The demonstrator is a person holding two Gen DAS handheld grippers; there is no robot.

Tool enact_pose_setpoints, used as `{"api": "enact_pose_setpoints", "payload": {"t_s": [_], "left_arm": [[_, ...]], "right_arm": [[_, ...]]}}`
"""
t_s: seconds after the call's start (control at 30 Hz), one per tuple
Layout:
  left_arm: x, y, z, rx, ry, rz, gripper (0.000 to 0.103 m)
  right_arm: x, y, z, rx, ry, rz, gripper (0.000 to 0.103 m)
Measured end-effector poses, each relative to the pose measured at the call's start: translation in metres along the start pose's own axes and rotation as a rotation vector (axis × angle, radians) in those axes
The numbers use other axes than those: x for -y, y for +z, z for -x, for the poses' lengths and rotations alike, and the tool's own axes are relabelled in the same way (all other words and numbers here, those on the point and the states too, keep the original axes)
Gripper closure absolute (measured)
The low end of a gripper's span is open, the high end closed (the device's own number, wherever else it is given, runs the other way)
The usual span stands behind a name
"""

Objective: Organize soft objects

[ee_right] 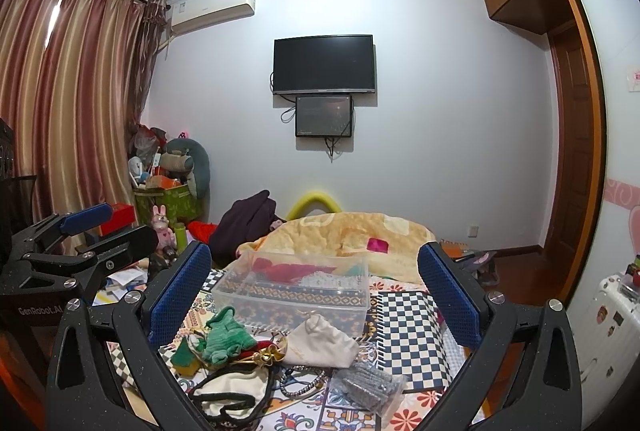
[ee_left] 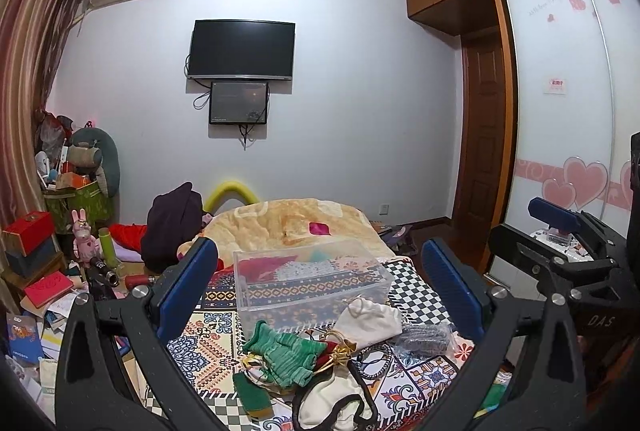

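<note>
A clear plastic bin (ee_left: 308,281) (ee_right: 296,289) sits on the patterned bed and holds red and white soft items. In front of it lies a pile: a green knitted piece (ee_left: 286,351) (ee_right: 224,337), a white drawstring pouch (ee_left: 370,319) (ee_right: 320,345), a cream pouch with black cord (ee_left: 332,405) (ee_right: 228,391), a grey item in a clear bag (ee_left: 424,337) (ee_right: 368,385). My left gripper (ee_left: 320,283) is open and empty above the pile. My right gripper (ee_right: 316,285) is open and empty too. Each gripper shows at the edge of the other's view.
A yellow blanket (ee_left: 288,223) lies beyond the bin with dark clothing (ee_left: 172,227) at its left. Cluttered boxes, books and toys (ee_left: 52,263) fill the floor at the left. A wardrobe (ee_left: 560,91) and suitcase (ee_right: 604,319) stand at the right.
</note>
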State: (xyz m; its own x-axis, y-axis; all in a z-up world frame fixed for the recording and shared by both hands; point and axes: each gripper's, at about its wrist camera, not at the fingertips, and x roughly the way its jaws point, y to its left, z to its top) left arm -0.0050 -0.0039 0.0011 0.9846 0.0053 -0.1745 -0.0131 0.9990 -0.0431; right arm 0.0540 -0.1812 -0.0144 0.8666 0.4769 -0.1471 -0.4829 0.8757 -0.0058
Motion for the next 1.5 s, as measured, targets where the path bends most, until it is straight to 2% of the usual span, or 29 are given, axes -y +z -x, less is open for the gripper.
{"api": "enact_pose_setpoints", "payload": {"t_s": [1.13,1.3,1.5], "left_arm": [[0.001,0.000,-0.002,-0.001,-0.010,0.006,0.000],[0.000,-0.005,-0.007,-0.021,-0.010,0.000,0.000],[-0.008,-0.022,-0.029,-0.107,-0.009,0.003,0.000]], "right_arm": [[-0.002,0.004,0.001,0.008,0.001,0.000,0.000],[0.003,-0.002,-0.005,-0.017,0.003,-0.012,0.000],[0.019,-0.020,-0.027,-0.110,-0.014,-0.030,0.000]]}}
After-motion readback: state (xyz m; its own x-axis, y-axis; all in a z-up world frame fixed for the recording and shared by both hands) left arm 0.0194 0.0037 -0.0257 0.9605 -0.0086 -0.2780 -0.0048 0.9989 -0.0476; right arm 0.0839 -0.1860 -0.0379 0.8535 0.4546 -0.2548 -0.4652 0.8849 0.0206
